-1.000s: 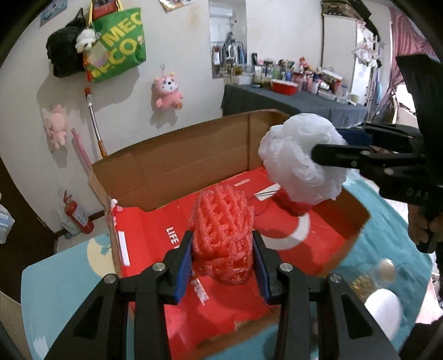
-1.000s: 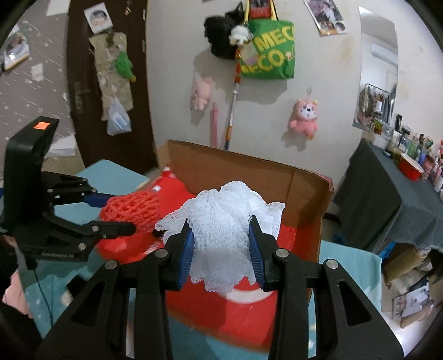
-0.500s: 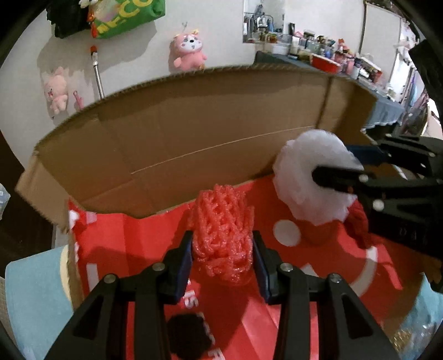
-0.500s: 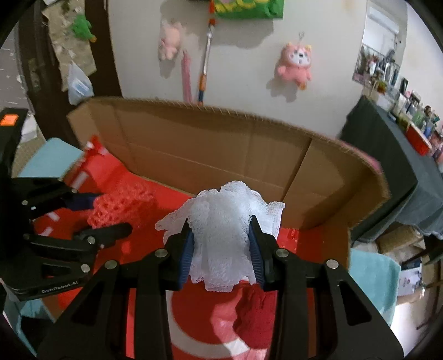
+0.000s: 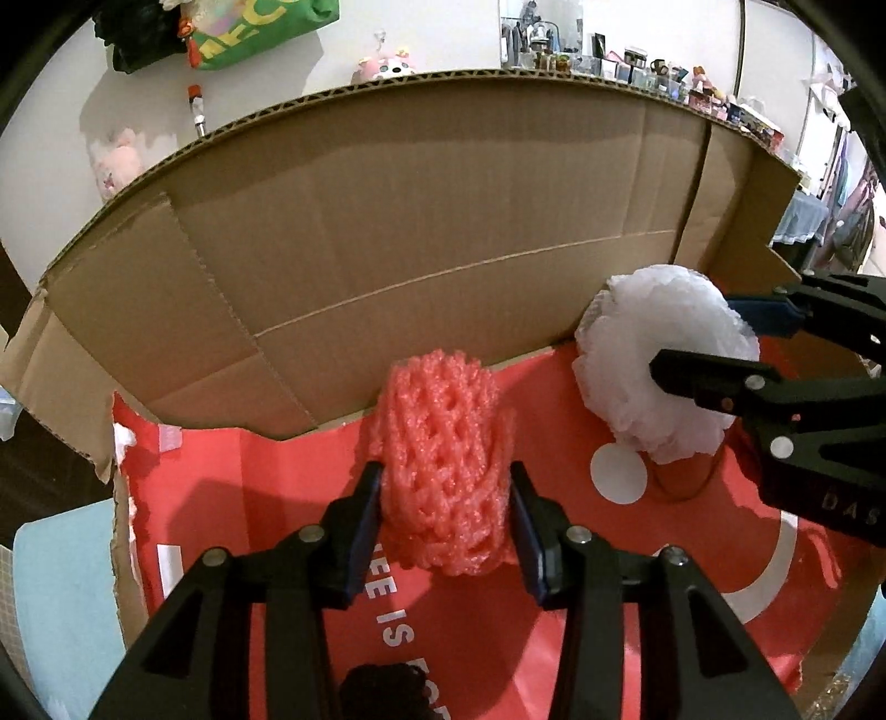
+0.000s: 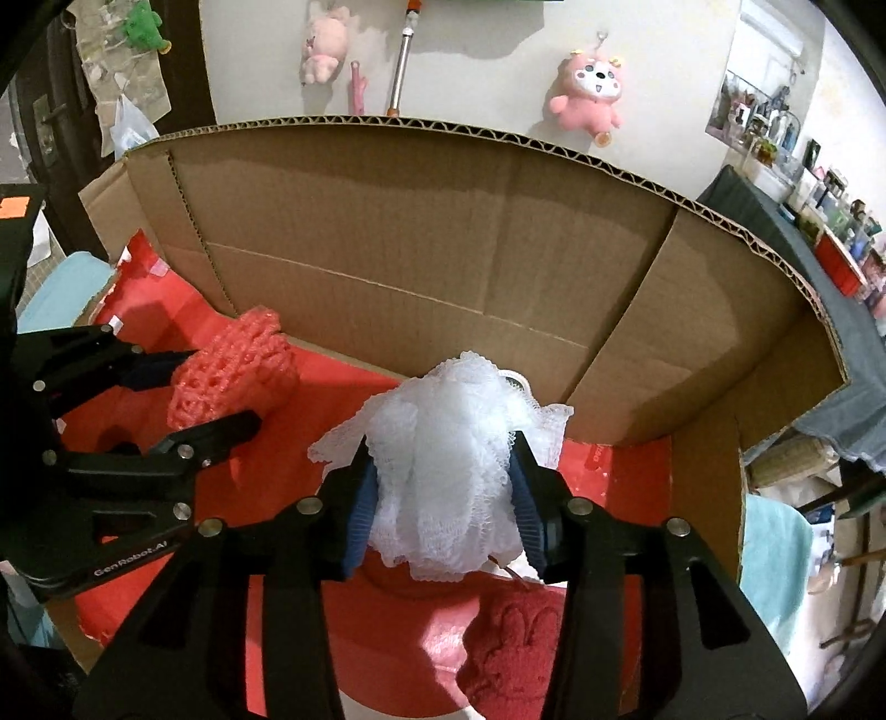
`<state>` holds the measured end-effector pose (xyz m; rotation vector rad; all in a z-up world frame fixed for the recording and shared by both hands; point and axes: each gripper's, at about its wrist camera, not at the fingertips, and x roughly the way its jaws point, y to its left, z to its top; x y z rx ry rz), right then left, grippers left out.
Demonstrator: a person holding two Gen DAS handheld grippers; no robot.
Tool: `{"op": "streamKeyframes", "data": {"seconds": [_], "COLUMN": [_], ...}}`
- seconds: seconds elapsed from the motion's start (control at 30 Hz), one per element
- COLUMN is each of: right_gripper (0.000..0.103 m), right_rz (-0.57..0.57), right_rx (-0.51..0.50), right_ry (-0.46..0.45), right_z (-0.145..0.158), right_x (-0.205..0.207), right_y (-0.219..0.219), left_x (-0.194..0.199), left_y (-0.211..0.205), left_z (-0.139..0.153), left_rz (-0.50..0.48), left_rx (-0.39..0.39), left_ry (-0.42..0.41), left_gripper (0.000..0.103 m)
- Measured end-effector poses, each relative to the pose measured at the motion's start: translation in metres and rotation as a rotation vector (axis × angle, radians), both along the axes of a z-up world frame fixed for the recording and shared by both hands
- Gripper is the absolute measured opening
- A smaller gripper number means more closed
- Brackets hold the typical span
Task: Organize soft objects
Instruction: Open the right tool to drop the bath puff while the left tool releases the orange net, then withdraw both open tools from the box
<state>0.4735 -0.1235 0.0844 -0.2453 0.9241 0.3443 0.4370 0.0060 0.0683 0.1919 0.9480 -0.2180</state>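
Note:
My left gripper (image 5: 446, 509) is shut on a red foam net (image 5: 443, 459) and holds it inside an open cardboard box (image 5: 421, 232), just above its red printed floor. The net also shows in the right wrist view (image 6: 232, 371). My right gripper (image 6: 440, 512) is shut on a white mesh bath pouf (image 6: 443, 465), held low inside the same box (image 6: 443, 260) to the right of the net. The pouf shows in the left wrist view (image 5: 664, 376) near the box's back right corner. A red cloth (image 6: 515, 642) lies on the box floor under the pouf.
The box's tall back wall stands close ahead of both grippers. A dark round object (image 5: 382, 692) lies on the box floor below the left gripper. Pink plush toys (image 6: 587, 94) and a green bag (image 5: 249, 33) hang on the wall behind. Teal mat (image 6: 775, 565) surrounds the box.
Both grippers have moved forward and down into the box, each still holding its soft object. The back wall now fills the views.

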Motion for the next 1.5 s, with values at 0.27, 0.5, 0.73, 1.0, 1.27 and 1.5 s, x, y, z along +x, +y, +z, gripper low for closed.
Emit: {"op": "streamKeyframes", "data": {"seconds": [0.27, 0.5, 0.73, 1.0, 1.27, 1.5], "right_gripper": [0.049, 0.059, 0.067, 0.071, 0.078, 0.086], "right_rz": [-0.027, -0.058, -0.090, -0.113, -0.119, -0.113], "right_rx": [0.004, 0.008, 0.034, 0.063, 0.095, 0.157], "right_ry": [0.002, 0.004, -0.011, -0.072, -0.157, -0.241], "right_z": [0.003, 0.006, 0.020, 0.058, 0.104, 0.139], "right_x": [0.000, -0.002, -0.013, -0.045, -0.101, -0.163], "right_y": [-0.001, -0.005, -0.013, -0.025, -0.035, -0.050], "left_x": [0.008, 0.003, -0.012, -0.056, -0.111, -0.170], "left_y": [0.008, 0.012, 0.019, 0.029, 0.033, 0.041], "left_z": [0.006, 0.011, 0.027, 0.071, 0.121, 0.146], "left_rz": [0.018, 0.028, 0.051, 0.081, 0.097, 0.095], "left_rx": [-0.023, -0.033, -0.055, -0.111, -0.156, -0.243], "left_ry": [0.011, 0.000, -0.033, -0.138, -0.258, -0.338], "left_gripper": [0.051, 0.064, 0.073, 0.092, 0.102, 0.103]}}
